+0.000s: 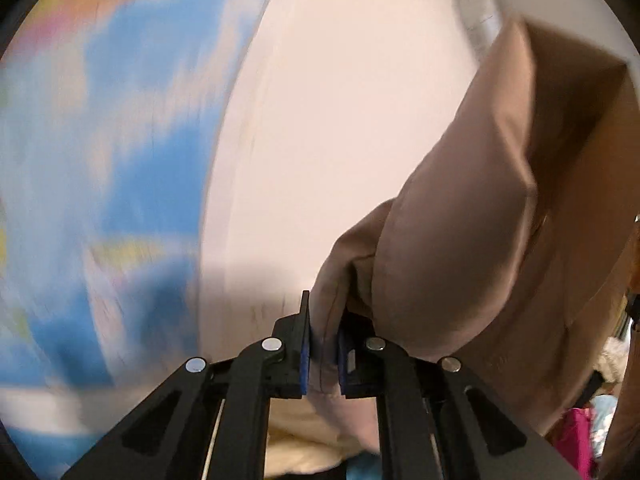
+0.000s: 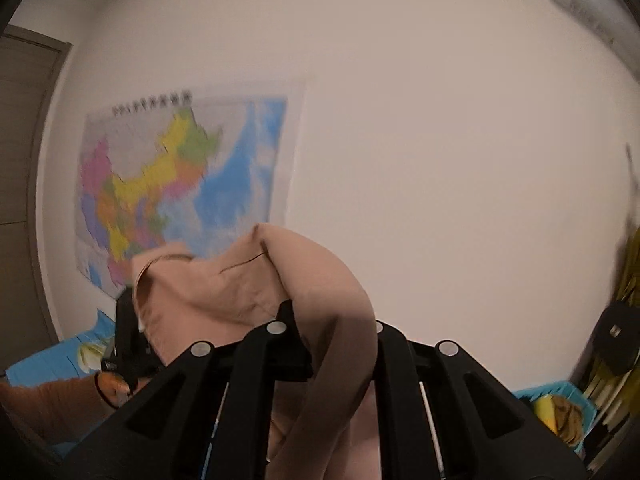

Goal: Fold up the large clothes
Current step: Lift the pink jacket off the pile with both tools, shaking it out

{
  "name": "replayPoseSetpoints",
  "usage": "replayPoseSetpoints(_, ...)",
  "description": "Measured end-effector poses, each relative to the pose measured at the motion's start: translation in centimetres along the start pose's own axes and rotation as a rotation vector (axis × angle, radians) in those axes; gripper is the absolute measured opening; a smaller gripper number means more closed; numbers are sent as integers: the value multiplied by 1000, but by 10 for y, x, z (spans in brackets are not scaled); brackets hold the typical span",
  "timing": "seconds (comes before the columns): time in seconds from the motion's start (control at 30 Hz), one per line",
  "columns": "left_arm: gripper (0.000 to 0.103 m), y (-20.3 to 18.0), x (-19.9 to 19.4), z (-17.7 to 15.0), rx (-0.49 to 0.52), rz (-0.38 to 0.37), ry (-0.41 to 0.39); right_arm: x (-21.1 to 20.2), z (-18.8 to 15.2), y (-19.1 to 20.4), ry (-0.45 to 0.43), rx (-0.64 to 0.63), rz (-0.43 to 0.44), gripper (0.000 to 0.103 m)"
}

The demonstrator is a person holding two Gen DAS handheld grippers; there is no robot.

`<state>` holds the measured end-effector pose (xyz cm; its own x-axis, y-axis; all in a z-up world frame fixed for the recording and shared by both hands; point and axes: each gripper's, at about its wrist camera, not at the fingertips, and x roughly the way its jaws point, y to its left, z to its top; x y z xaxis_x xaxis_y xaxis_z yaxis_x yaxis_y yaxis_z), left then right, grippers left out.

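A large tan garment (image 1: 460, 220) hangs in the air in front of a pale wall. In the left wrist view my left gripper (image 1: 324, 344) is shut on a fold of its edge, the blue pads (image 1: 305, 356) pressing the cloth from both sides. The rest billows up and to the right. In the right wrist view the same tan garment (image 2: 224, 288) drapes over my right gripper (image 2: 340, 332) and runs down between its fingers, hiding the tips; it looks shut on the cloth. The left gripper (image 2: 128, 340) shows at lower left, with a hand (image 2: 112, 390) behind it.
A coloured map (image 2: 180, 184) hangs on the wall, beside a grey door (image 2: 20, 160). Blue bedding (image 2: 48, 360) lies low at the left. A blue bin (image 2: 560, 400) and a black chair (image 2: 616, 340) stand at the right. Cream fabric (image 1: 304, 440) lies below the left gripper.
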<state>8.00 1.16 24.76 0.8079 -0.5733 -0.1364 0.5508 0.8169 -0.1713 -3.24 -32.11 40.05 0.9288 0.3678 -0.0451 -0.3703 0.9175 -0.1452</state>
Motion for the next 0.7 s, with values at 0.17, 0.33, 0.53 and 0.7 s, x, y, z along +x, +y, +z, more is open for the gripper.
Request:
replayPoseSetpoints(0.17,9,-18,-106,42,33,34,-137,-58,8,3,-55,62,67,8)
replayPoseSetpoints(0.33,9,-41,-220,55,126,168,-207,-80,-10,40,-23,96,183,8)
replayPoseSetpoints(0.53,9,-54,-318,49,195,397,-167,-90,-37,110,-13,169,411,8)
replayPoseSetpoints(0.7,9,-55,-369,38,254,584,-122,-84,-46,160,-34,202,572,8)
